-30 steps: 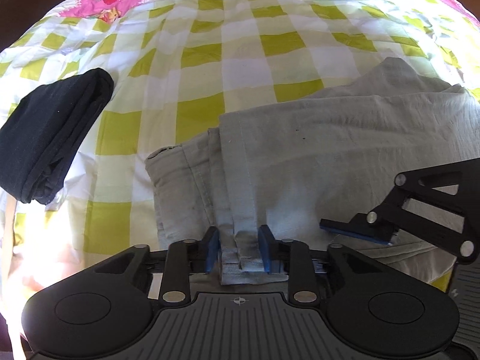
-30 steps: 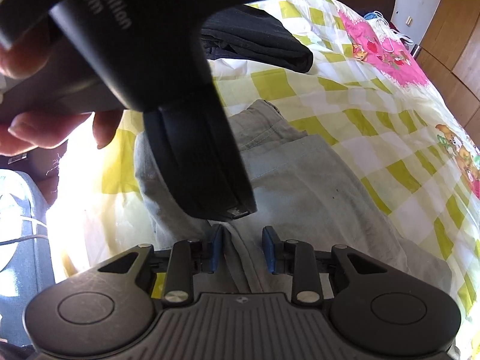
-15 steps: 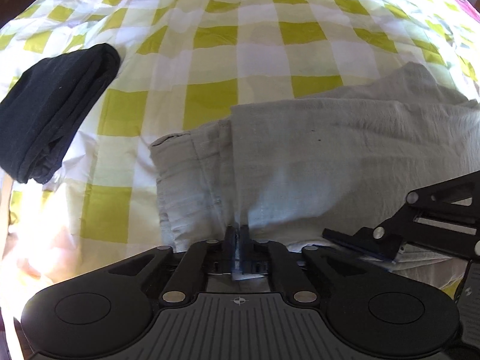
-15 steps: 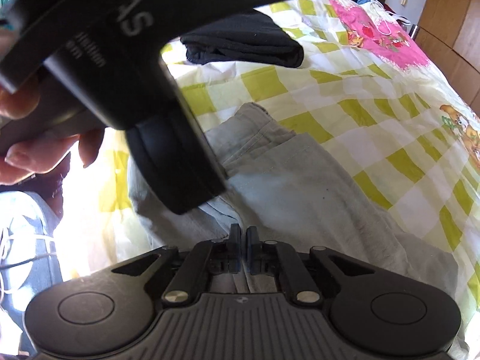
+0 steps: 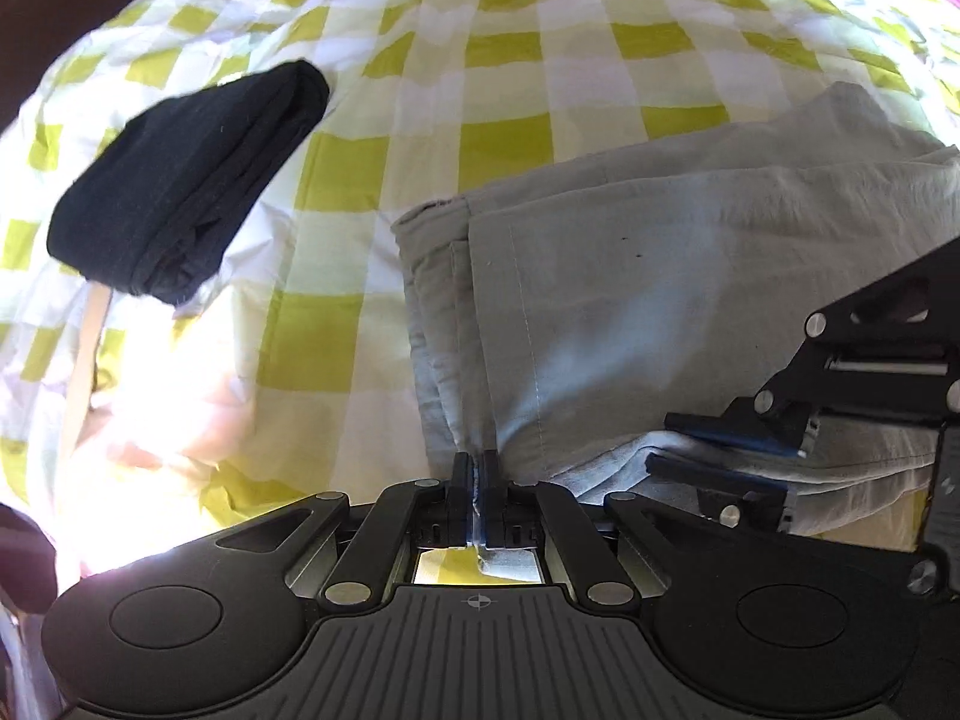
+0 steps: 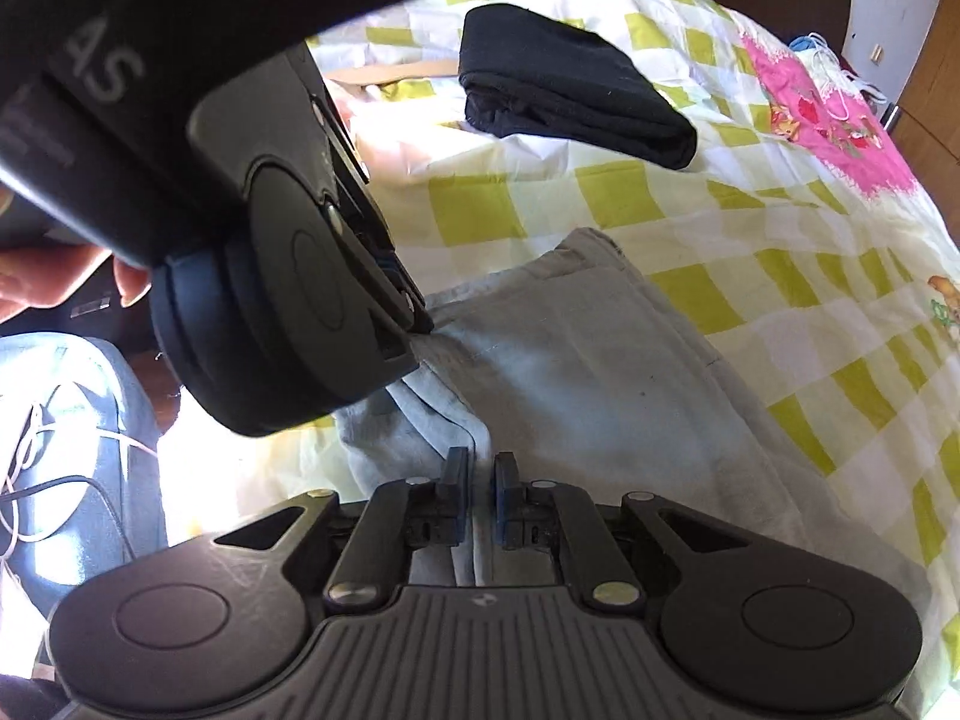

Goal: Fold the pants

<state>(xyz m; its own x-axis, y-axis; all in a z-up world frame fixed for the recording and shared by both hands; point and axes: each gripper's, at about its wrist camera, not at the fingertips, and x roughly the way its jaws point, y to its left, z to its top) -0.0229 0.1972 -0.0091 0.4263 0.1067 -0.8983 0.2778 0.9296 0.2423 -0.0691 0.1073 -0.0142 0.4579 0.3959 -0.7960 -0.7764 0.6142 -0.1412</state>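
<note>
Your left gripper [image 5: 478, 474] is pinched tight on a thin edge of the pants [image 5: 660, 300], with a small tab of cloth poking out behind the pads. Your right gripper [image 6: 478, 483] has its pads a little apart with stacked cloth layers between them; whether they truly bite the cloth is unclear. In the left view, its pads sit above and below those layers.

The pants are pale grey, already doubled into several layers, and lie near the bed's [image 5: 510, 60] near edge, on a yellow-and-white checked sheet. A folded black garment [image 5: 180, 192] rests well apart, toward the bed's left side.

The risks, as a judgement:
- The left hold takes only a sliver of hem. A quick lift could pull it free, and the layers would slump apart.
- If your right pads are loose, one side would rise and the other stay, skewing the fold.
- The layers at the left edge are offset, so they may slide further during a carry.
- The pants lie close to the near edge and could drag off it.
</note>
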